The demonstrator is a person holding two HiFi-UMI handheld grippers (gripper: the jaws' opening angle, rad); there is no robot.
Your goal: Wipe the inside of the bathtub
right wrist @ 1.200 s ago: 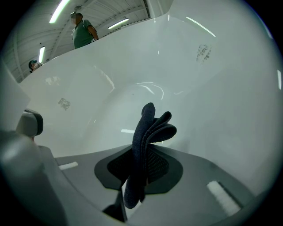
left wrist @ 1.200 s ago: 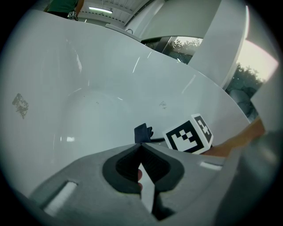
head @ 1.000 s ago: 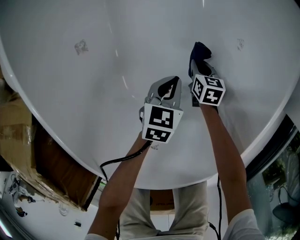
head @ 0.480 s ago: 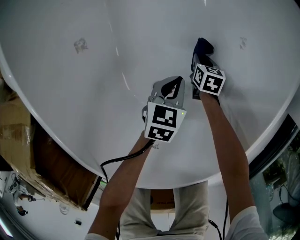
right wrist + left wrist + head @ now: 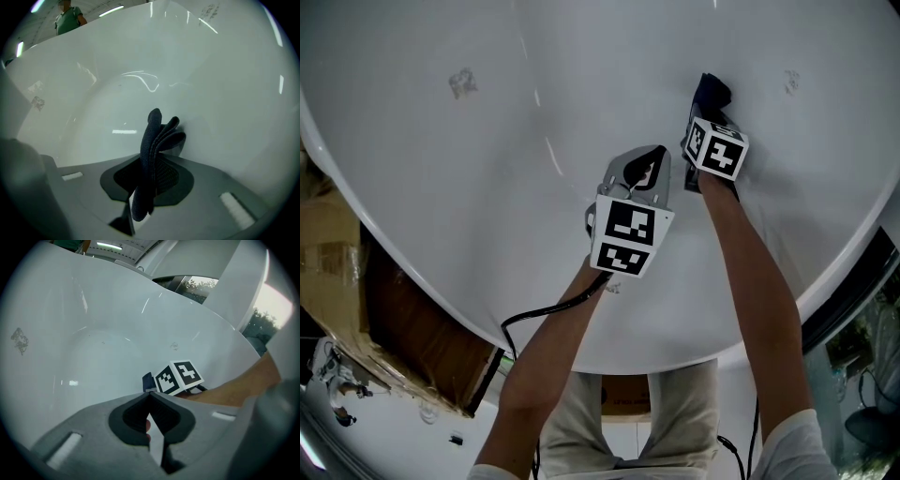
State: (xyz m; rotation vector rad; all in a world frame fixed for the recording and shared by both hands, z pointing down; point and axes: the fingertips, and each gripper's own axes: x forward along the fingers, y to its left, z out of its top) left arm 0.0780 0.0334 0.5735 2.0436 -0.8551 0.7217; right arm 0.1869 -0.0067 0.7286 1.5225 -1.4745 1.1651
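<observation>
A white bathtub (image 5: pixel 441 178) fills the head view, and both arms reach down inside it. My right gripper (image 5: pixel 705 112) is shut on a folded dark blue cloth (image 5: pixel 710 92), whose free end presses against the tub's inner wall. The right gripper view shows the cloth (image 5: pixel 157 136) standing up out of the closed jaws against the wall (image 5: pixel 225 93). My left gripper (image 5: pixel 642 167) hangs just left of the right one, shut with nothing in it, above the tub floor. In the left gripper view the right gripper's marker cube (image 5: pixel 178 377) sits just past the jaws.
Small grey marks show on the tub surface at the upper left (image 5: pixel 462 82) and upper right (image 5: pixel 790 81). Outside the rim, cardboard and a wooden panel (image 5: pixel 412 328) lie at the lower left. A black cable (image 5: pixel 534 323) trails from the left gripper. A person (image 5: pixel 68 18) stands beyond the tub's far rim.
Both grippers have moved slightly farther along the tub, up in the head view; the right one carried the cloth with it along the wall.
</observation>
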